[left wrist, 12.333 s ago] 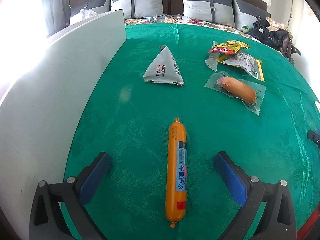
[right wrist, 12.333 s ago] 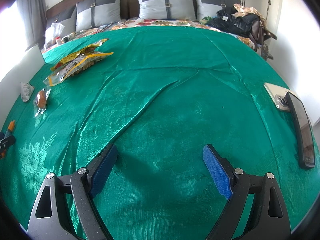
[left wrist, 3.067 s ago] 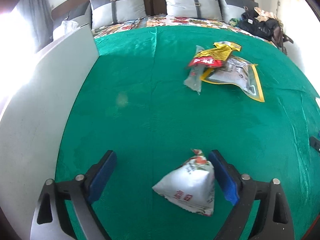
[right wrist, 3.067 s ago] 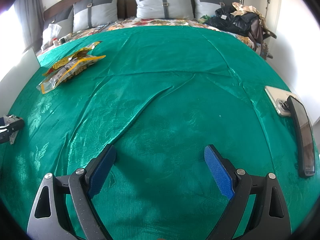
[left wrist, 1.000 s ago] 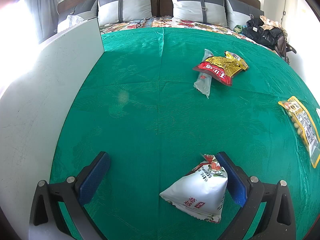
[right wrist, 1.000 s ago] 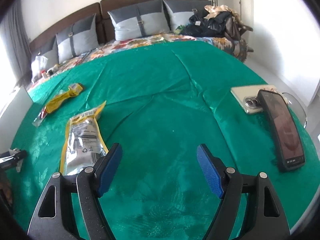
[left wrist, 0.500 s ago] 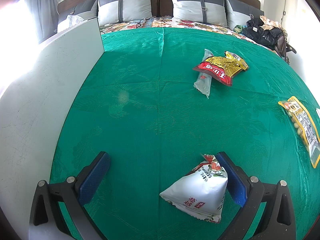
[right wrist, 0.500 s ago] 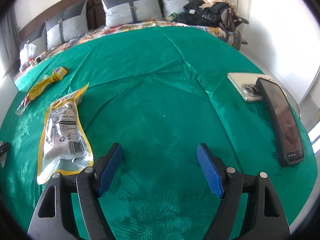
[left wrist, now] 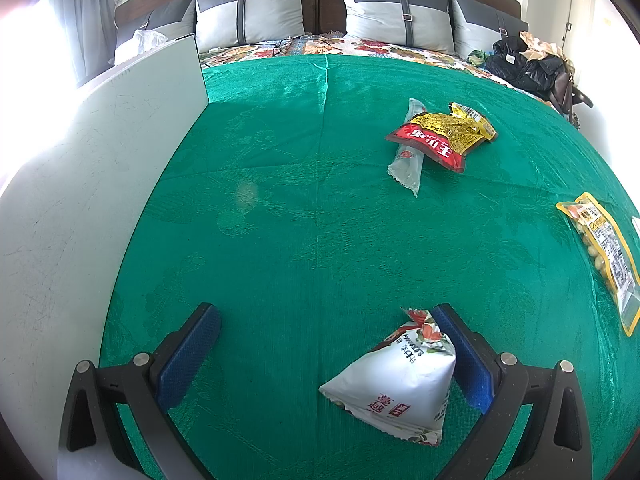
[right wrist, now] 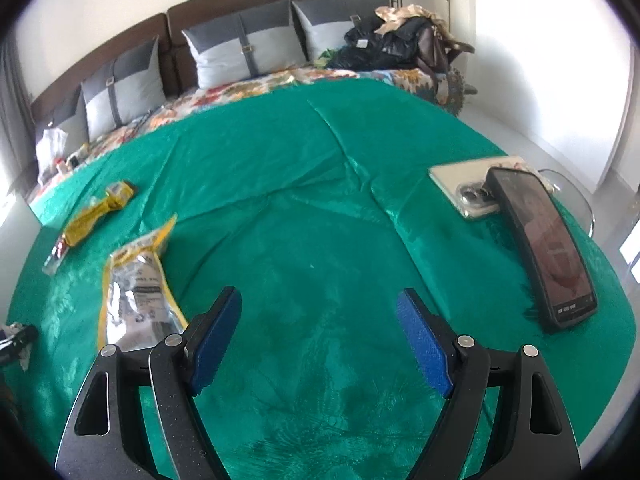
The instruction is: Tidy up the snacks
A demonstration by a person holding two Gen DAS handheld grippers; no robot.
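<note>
My left gripper (left wrist: 324, 314) is open and low over the green bedspread (left wrist: 304, 208). A white triangular snack pack (left wrist: 400, 384) lies between its fingers, against the right pad; the left pad is well clear of it. Farther off lie a red-and-yellow packet (left wrist: 440, 138) over a clear wrapper (left wrist: 406, 160), and a yellow-edged pouch (left wrist: 604, 248) at the right. My right gripper (right wrist: 318, 296) is open, its jaws opening, with only cloth between them. The yellow-edged pouch (right wrist: 136, 288) lies just left of its left finger.
A white board (left wrist: 80, 200) stands along the left edge of the bedspread. Two phones (right wrist: 544, 248) lie at the right edge. Pillows (right wrist: 244, 56) and a pile of clothes (right wrist: 400, 44) sit at the head of the bed. The red-and-yellow packet (right wrist: 96, 212) lies far left.
The right wrist view has tipped up a little, showing more headboard and wall, and its jaws stand slightly wider. The left gripper and the triangular pack have not moved.
</note>
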